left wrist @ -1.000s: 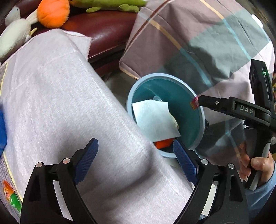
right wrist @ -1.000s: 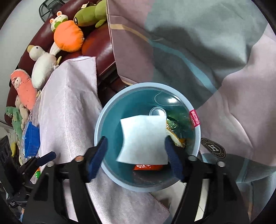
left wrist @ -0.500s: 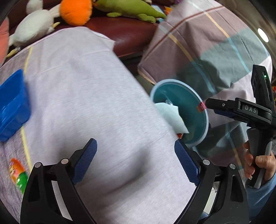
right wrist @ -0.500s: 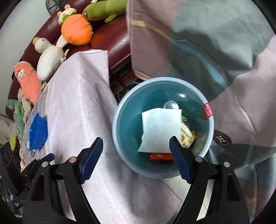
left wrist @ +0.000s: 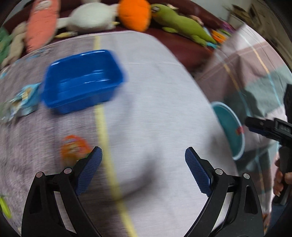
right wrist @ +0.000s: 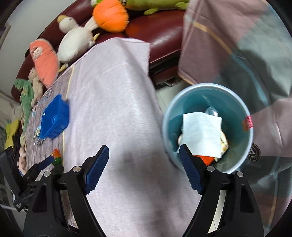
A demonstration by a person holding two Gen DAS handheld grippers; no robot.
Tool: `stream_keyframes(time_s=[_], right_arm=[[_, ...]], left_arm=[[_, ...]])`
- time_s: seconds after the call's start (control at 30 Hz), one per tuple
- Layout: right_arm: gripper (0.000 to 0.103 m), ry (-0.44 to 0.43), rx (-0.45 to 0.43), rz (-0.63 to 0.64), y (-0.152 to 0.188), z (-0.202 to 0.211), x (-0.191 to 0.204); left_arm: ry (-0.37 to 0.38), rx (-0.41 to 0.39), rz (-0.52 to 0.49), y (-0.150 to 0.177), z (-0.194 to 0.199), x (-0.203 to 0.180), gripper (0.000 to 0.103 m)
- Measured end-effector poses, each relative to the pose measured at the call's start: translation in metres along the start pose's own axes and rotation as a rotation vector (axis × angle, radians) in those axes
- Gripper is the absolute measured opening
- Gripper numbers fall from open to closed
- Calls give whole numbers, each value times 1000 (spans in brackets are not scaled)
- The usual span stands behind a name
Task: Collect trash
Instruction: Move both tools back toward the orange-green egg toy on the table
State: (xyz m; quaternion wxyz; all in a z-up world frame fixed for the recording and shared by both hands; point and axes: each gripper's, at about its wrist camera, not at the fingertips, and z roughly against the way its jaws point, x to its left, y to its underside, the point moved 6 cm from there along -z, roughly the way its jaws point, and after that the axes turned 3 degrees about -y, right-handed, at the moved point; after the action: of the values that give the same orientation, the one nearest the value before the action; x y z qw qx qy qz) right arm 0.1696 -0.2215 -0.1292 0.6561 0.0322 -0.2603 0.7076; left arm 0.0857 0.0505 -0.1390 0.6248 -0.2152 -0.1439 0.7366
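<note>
Orange and crinkled, a snack wrapper (left wrist: 74,149) lay on the grey tablecloth (left wrist: 155,109), a little nearer than the blue tray (left wrist: 82,80) and just beside the left gripper (left wrist: 143,170). Looked light, thin and floppy, probably slippery foil; best pinched by an edge or a raised fold, not pressed flat. Another packet (left wrist: 23,100), pale blue, touching the tray's left side, too blurred to read. Left gripper's fingers spread wide, nothing between them. Right gripper (right wrist: 144,167) likewise wide open and empty, hanging over the cloth's edge, beside the tray's far right.

Off the table, well to the right of the tray, stood a teal bin (right wrist: 208,125) on the floor, already holding a white paper sheet (right wrist: 200,134) and some wrappers. Soft cloth with a yellow stripe (left wrist: 104,127), likely to bunch under a dragging finger. Behind the tray, a dark red leather sofa (right wrist: 164,27) with plush toys (right wrist: 109,14); a plaid blanket (right wrist: 237,45) beyond the bin.
</note>
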Motion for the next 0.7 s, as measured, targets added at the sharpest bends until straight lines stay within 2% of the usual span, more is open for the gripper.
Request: stream_keyframes(time_s=[0.1,0.3,0.53,0.7], right_arm=[[76,-3,18,23,3,-8,18],[76,-3,52,72,5,-24,48],[76,-4,81,117,4,-39,78],[76,-1,100,140,3,-49,94]], left_arm=[[-50,-7,55,5,0,34,92],[-65,4,150,16,-4,80,92],[-111,15,140,16,-17,85,92],[-123,19,121,18,-24,84,84]])
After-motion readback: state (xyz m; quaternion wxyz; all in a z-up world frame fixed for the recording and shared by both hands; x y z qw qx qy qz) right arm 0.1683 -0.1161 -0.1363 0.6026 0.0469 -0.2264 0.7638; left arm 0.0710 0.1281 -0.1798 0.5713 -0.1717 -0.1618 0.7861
